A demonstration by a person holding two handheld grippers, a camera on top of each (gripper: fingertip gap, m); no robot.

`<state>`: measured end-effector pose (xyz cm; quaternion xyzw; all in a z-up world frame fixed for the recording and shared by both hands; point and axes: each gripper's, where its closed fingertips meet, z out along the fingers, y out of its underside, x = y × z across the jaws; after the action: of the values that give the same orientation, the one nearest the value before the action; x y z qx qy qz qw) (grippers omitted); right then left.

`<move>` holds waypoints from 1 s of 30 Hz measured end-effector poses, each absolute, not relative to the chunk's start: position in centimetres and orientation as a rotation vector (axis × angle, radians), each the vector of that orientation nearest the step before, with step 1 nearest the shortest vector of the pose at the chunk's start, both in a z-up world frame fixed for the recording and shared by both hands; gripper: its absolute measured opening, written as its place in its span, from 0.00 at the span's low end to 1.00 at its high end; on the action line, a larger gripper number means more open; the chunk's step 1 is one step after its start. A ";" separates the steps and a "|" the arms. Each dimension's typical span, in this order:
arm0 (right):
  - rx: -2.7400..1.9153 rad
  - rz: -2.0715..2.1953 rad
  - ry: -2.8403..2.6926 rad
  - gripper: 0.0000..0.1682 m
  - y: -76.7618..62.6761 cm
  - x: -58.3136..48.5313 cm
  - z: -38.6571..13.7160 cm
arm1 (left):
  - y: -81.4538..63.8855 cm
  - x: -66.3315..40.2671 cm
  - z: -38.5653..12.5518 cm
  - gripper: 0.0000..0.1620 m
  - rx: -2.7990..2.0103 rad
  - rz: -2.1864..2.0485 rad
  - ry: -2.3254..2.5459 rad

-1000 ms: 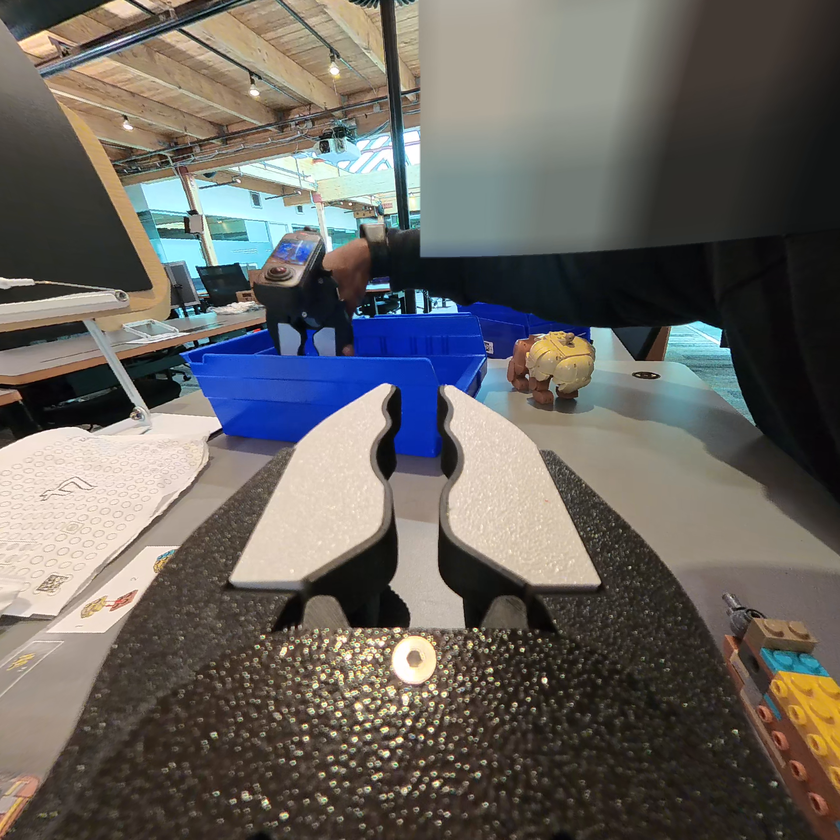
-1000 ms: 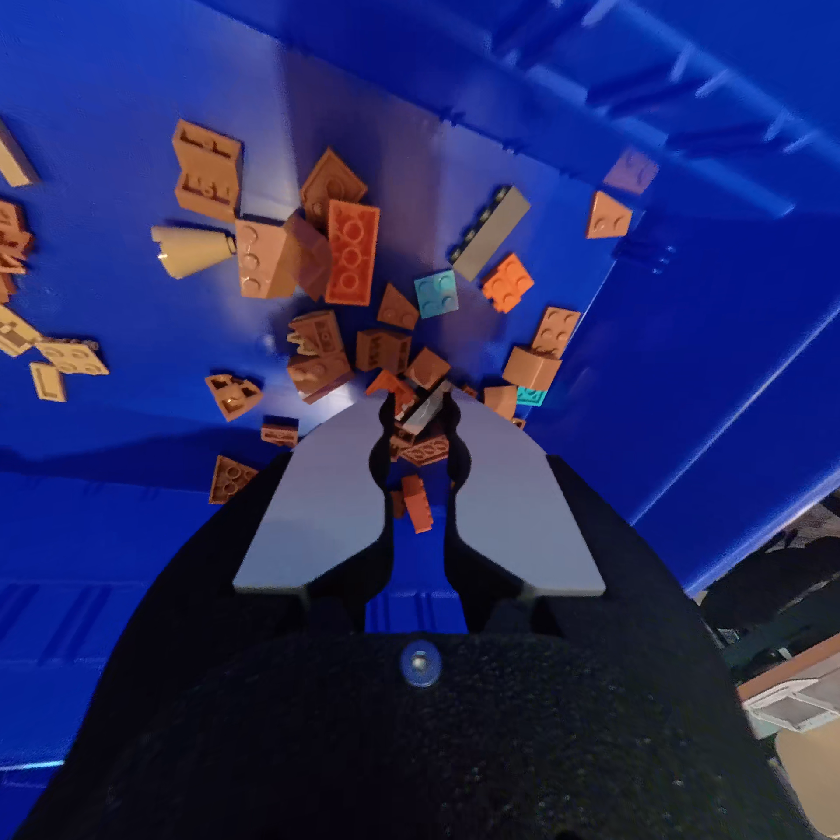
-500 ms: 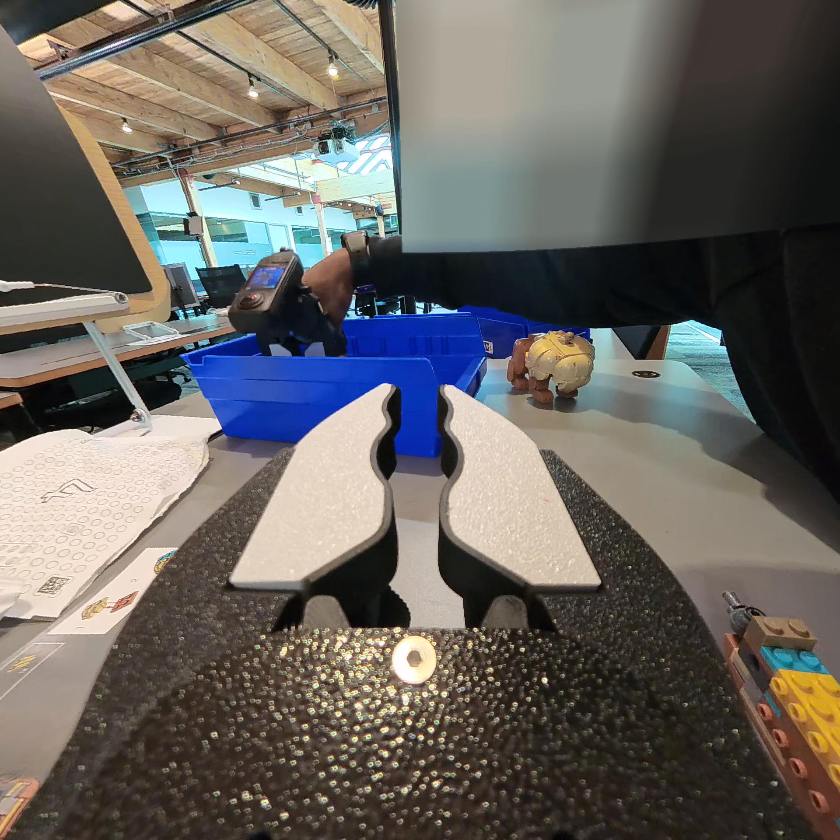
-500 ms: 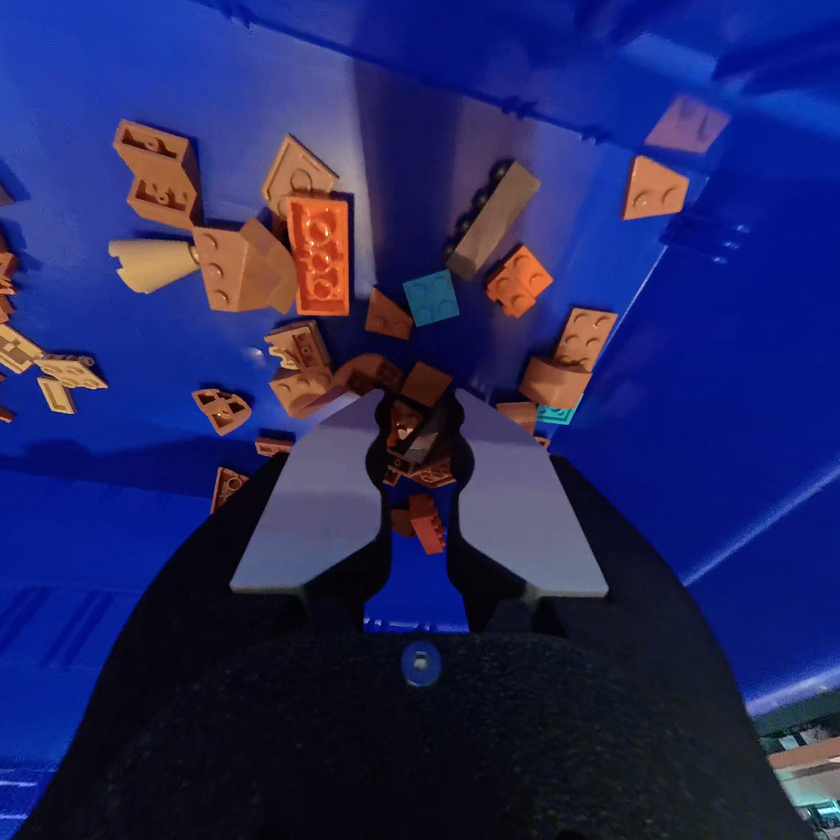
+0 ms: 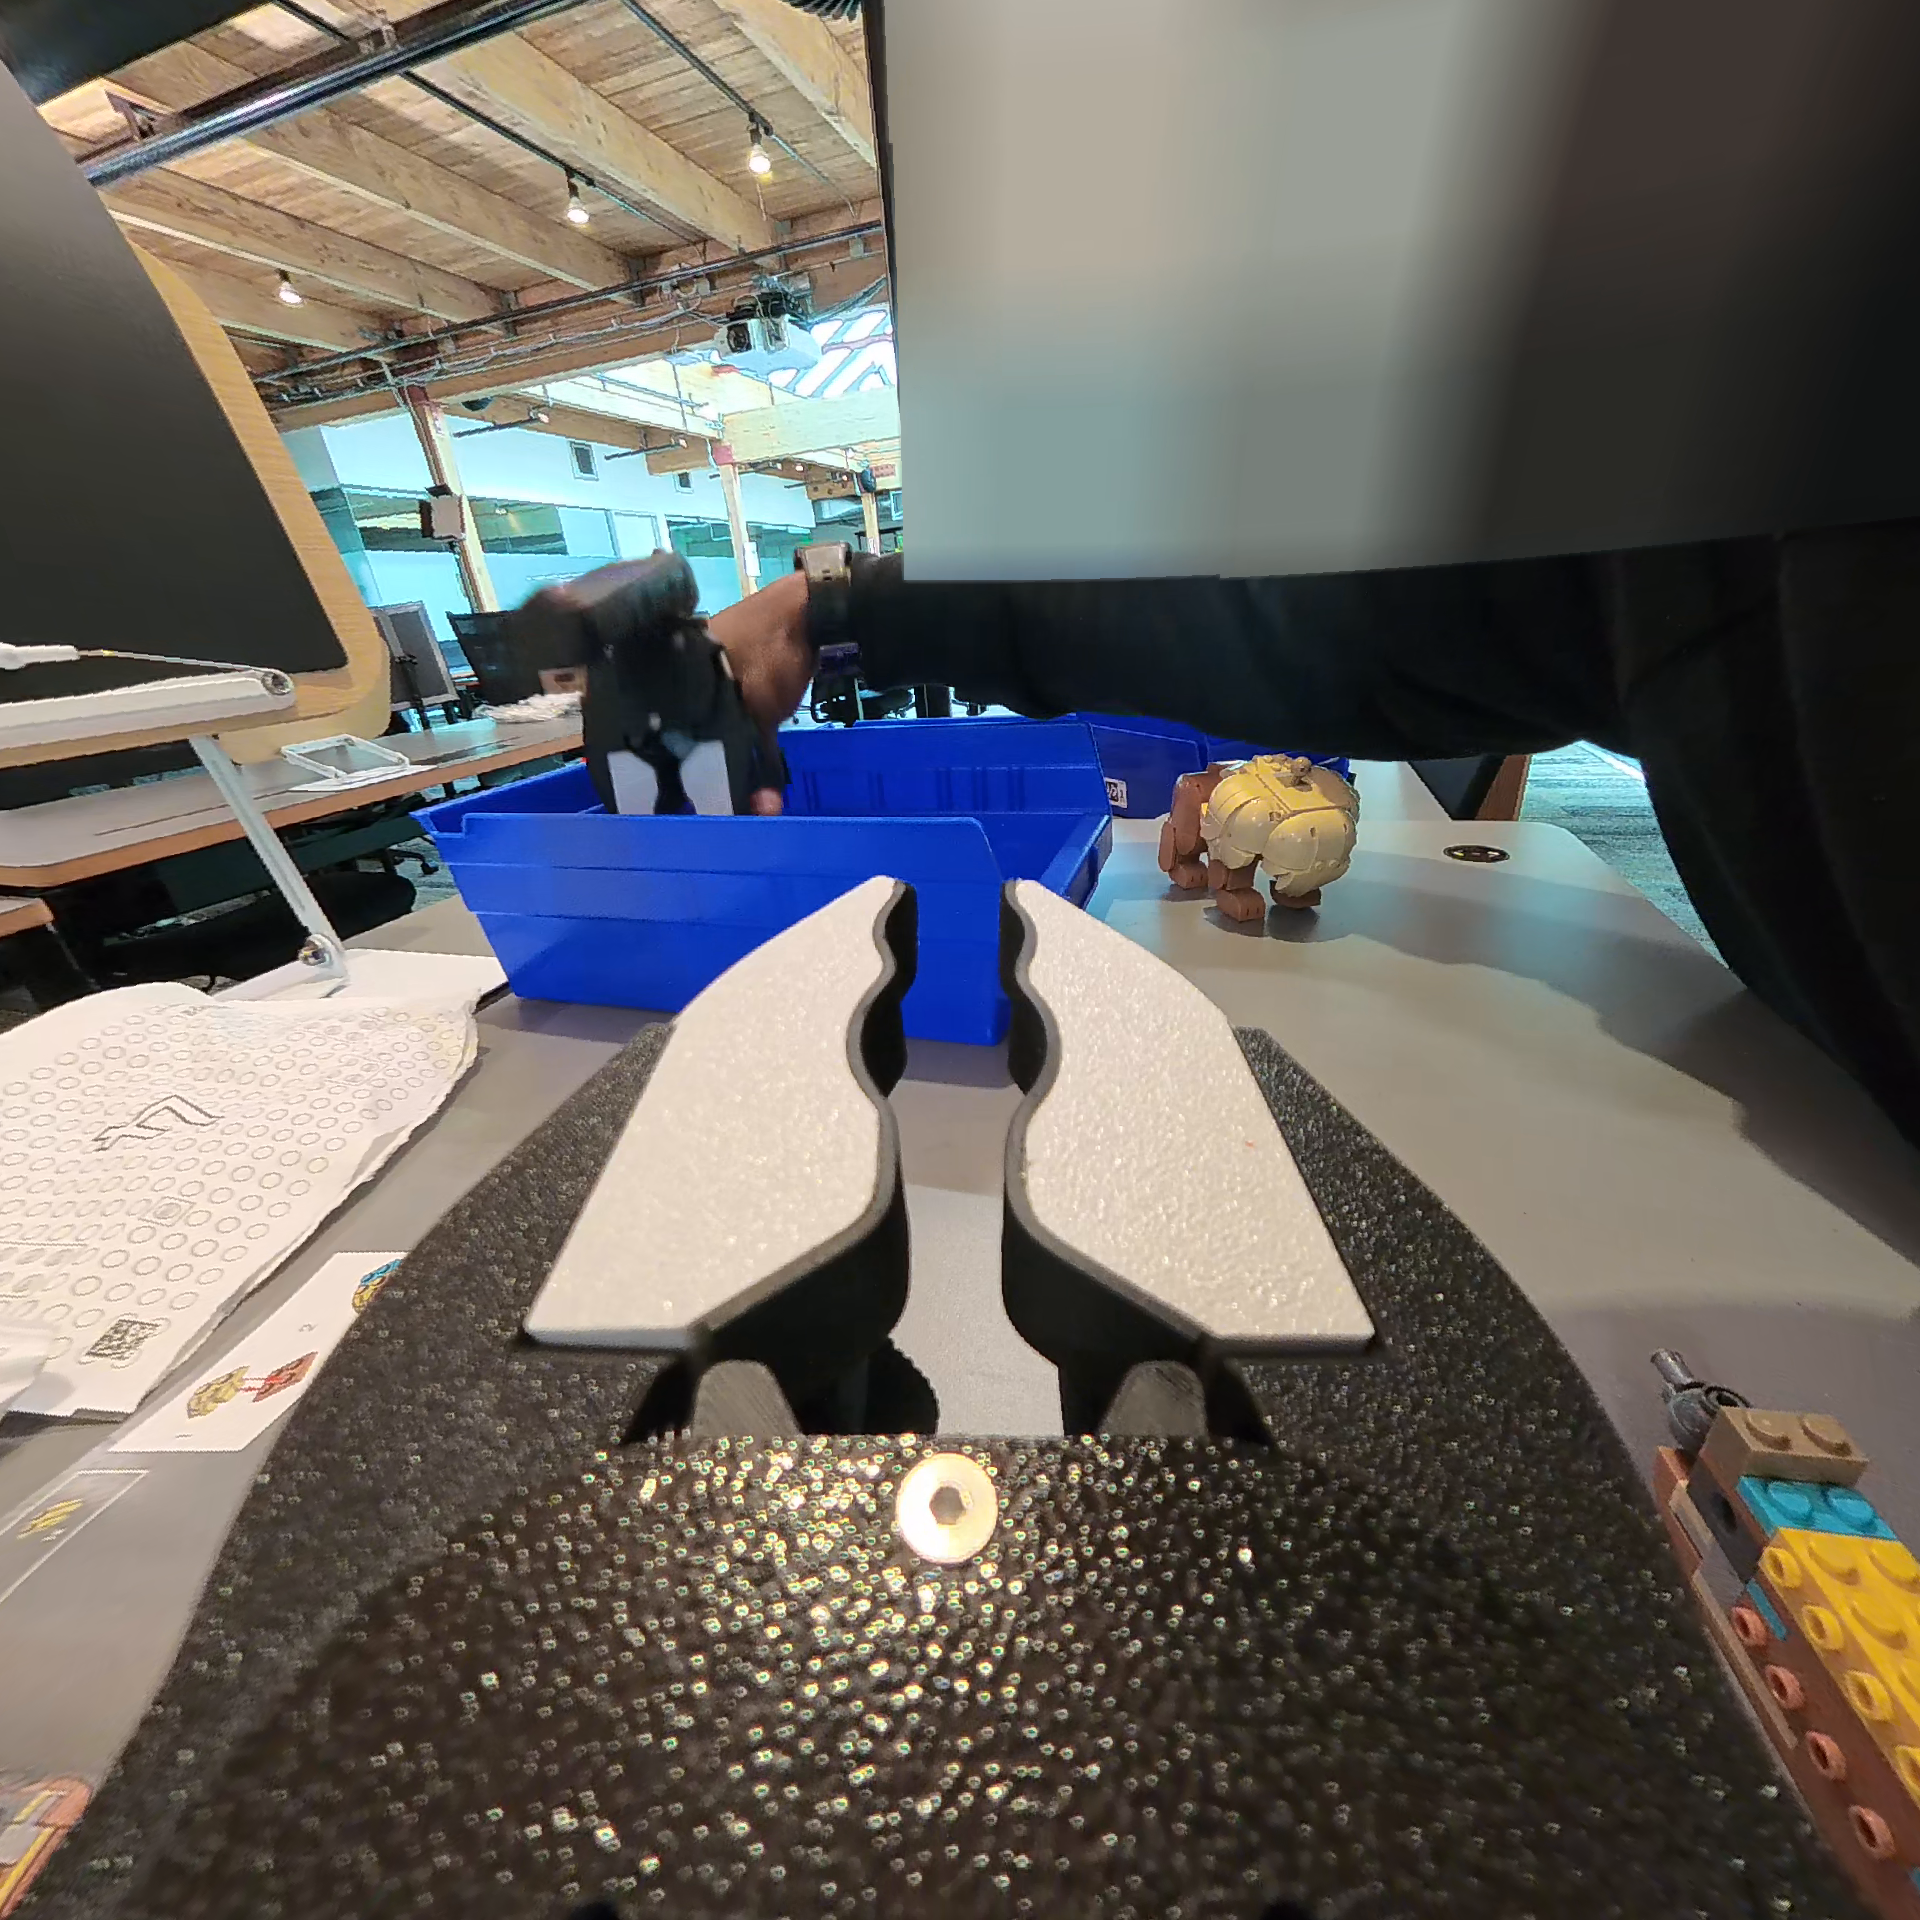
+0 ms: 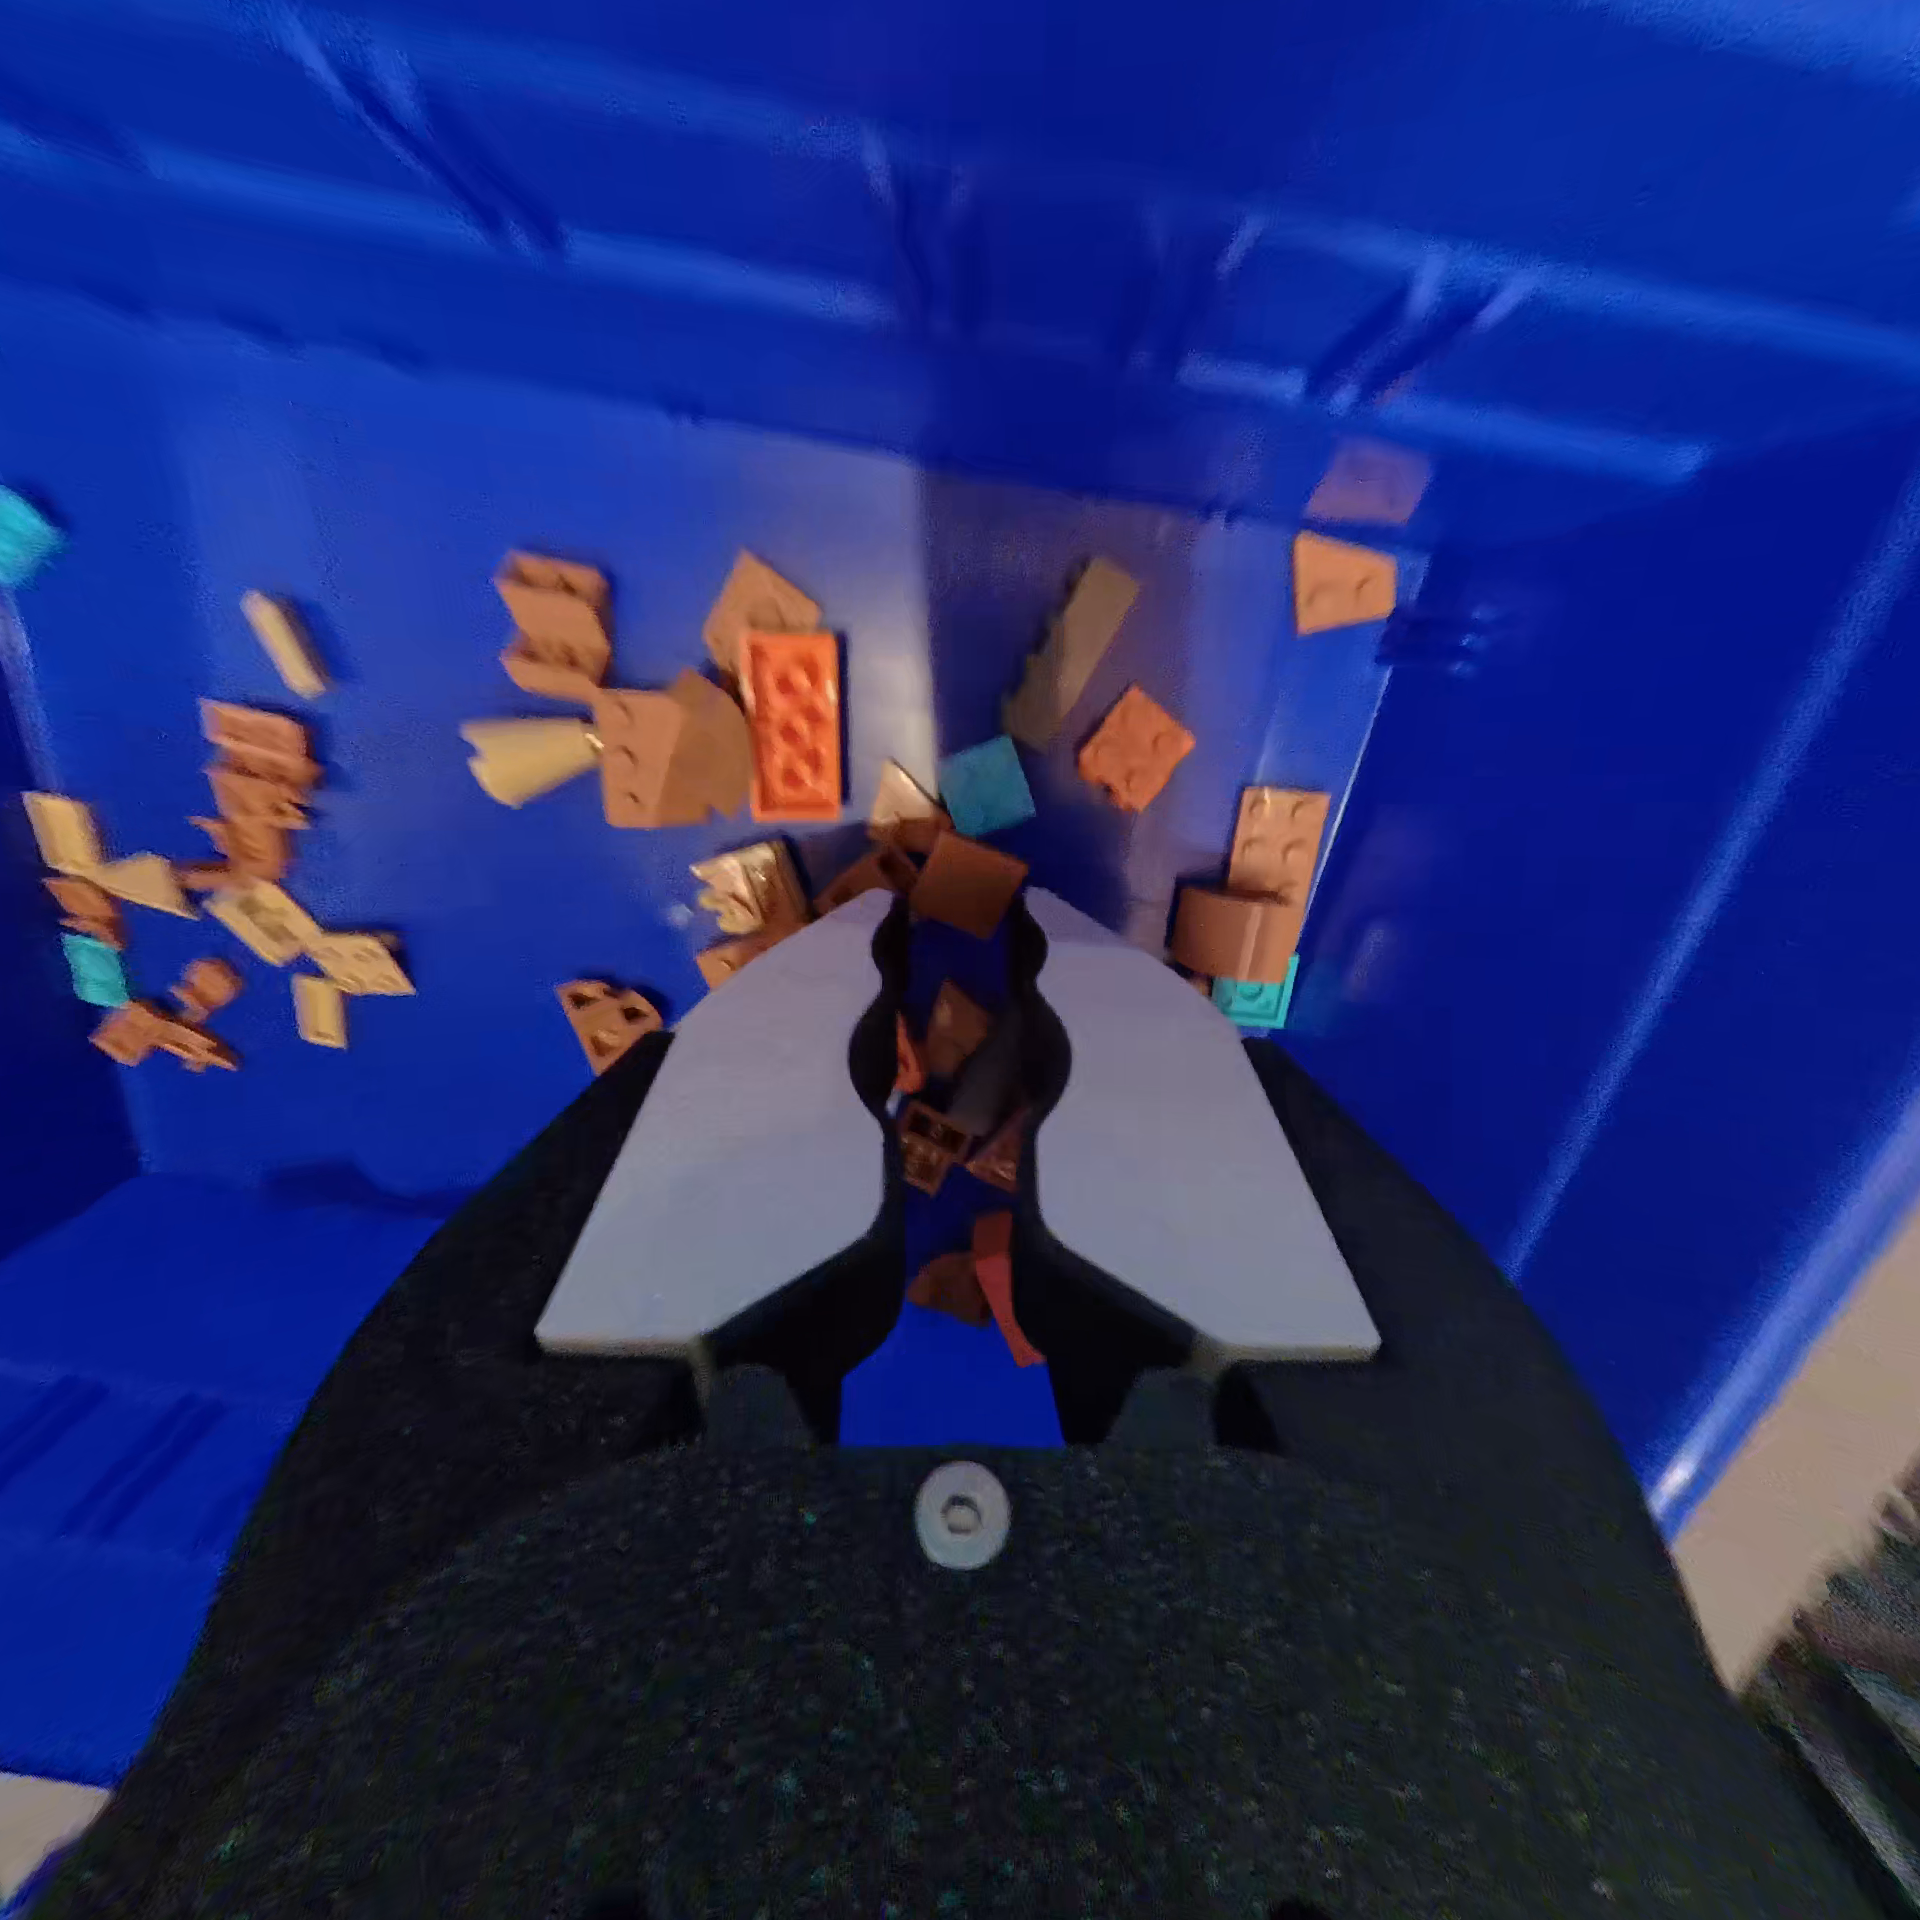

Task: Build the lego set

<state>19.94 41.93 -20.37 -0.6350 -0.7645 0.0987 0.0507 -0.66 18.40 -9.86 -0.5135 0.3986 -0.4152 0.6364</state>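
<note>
Blue bin (image 6: 1558,312) holds brown, orange, tan and teal bricks (image 6: 795,722) (paper (image 5: 177,1122) white, circle-patterned)

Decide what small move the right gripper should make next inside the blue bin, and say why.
Probably lift the right gripper straight up without opening it: a brown brick appears pinched between its tips, loose bricks lie just beneath, and the walls of the blue bin rise around it.
</note>
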 end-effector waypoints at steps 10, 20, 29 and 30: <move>-1.630 1.323 -1.934 0.10 37.0 15.8 -11.3 | 18.4 -0.6 -9.9 0.09 -1.172 -0.947 0.913; -1.588 1.318 -1.923 0.10 36.2 15.5 -10.5 | 18.4 -0.7 -9.8 0.08 -1.173 -0.949 0.906; -1.563 1.103 -2.018 0.10 32.7 14.2 -10.4 | 18.3 -0.6 -9.9 0.09 -1.169 -0.936 0.917; -1.571 1.084 -2.019 0.10 32.5 14.1 -10.6 | 18.3 -0.6 -9.9 0.09 -1.170 -0.935 0.918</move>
<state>14.06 32.46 -10.62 -0.5560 -0.7149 0.3837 0.1805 -0.63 18.27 -9.92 -0.5125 0.4023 -0.4096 0.6386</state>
